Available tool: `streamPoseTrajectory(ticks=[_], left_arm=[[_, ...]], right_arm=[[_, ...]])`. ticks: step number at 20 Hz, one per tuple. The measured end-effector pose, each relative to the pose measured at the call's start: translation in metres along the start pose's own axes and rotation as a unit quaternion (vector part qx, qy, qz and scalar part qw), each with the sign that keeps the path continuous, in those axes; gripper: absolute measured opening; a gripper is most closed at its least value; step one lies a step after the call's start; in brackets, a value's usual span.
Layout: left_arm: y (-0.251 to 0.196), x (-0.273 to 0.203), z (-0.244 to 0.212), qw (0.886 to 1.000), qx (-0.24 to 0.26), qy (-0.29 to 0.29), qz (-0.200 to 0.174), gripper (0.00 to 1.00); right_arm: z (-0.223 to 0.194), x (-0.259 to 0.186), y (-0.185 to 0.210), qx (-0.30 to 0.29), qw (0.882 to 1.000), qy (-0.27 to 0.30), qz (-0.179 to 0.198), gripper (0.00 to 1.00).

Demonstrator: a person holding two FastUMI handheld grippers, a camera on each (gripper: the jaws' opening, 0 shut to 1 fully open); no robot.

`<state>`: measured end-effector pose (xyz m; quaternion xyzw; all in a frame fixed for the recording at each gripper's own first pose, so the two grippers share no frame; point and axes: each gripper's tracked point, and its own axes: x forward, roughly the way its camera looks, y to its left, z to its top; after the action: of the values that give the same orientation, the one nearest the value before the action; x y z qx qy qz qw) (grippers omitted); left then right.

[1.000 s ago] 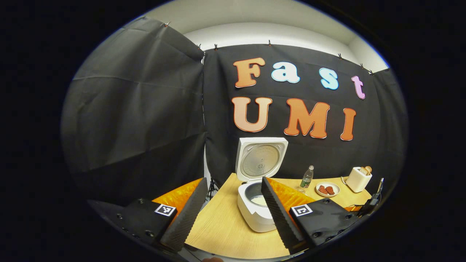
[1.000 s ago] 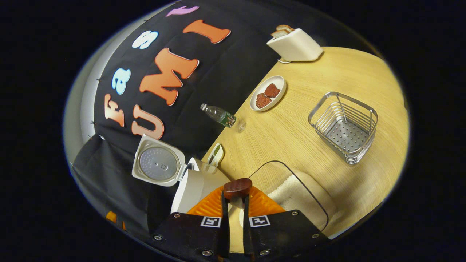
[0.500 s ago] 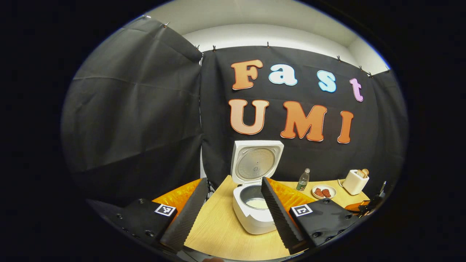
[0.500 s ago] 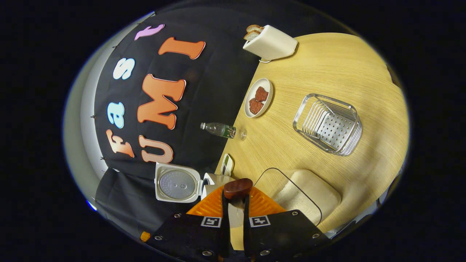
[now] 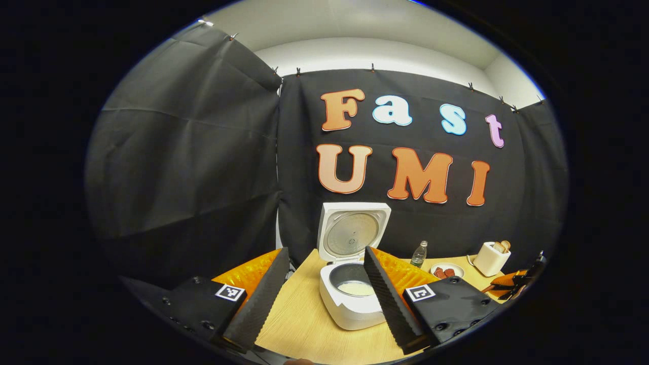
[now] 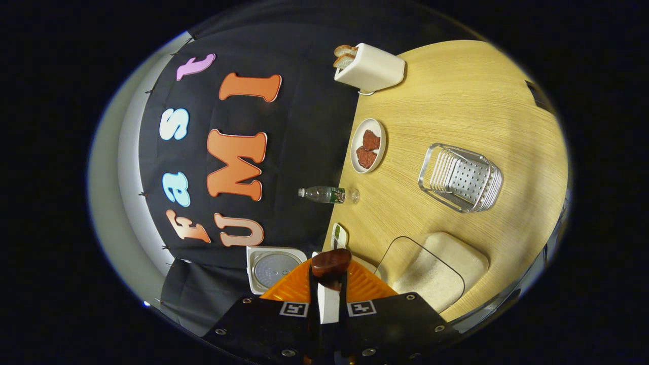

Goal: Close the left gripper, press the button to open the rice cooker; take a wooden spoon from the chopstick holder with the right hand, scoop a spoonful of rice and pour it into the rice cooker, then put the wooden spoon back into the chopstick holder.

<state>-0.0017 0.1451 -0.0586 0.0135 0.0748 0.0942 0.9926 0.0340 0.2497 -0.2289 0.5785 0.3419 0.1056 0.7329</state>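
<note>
Right gripper view, right gripper (image 6: 328,289) jaws clamped on wooden spoon (image 6: 330,262), left gripper (image 5: 324,299) jaws wide apart, empty.

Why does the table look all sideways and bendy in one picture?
In the right gripper view the camera is rolled, so the table stands on edge, and the fisheye curves it. In the left gripper view the rice cooker sits level and sharp, while the cloth wall bows at the edges.

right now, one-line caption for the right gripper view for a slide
Right claw clamps the wooden spoon, with the empty chopstick holder ahead on the table.
</note>
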Motion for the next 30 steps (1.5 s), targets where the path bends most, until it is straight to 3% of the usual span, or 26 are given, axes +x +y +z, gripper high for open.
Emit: streamPoseTrajectory(ticks=[6, 18, 25, 30], left_arm=[[0.007, -0.008, 0.003, 1.000, 0.006, -0.003, 0.014, 0.99], [0.002, -0.034, -0.002, 1.000, -0.015, 0.002, -0.013, 0.99], [0.003, -0.048, -0.006, 0.999, -0.015, 0.000, -0.034, 1.00], [0.007, -0.048, -0.012, 0.999, -0.024, 0.002, -0.043, 1.00]], right_arm=[[-0.003, 0.002, 0.046, 0.016, 0.999, 0.013, 0.032, 0.14], [-0.037, 0.060, 0.145, 0.010, 0.996, 0.035, 0.083, 0.13], [-0.064, 0.108, 0.185, -0.039, 0.995, 0.033, 0.087, 0.14], [-0.082, 0.148, 0.193, -0.127, 0.989, 0.011, 0.075, 0.13]])
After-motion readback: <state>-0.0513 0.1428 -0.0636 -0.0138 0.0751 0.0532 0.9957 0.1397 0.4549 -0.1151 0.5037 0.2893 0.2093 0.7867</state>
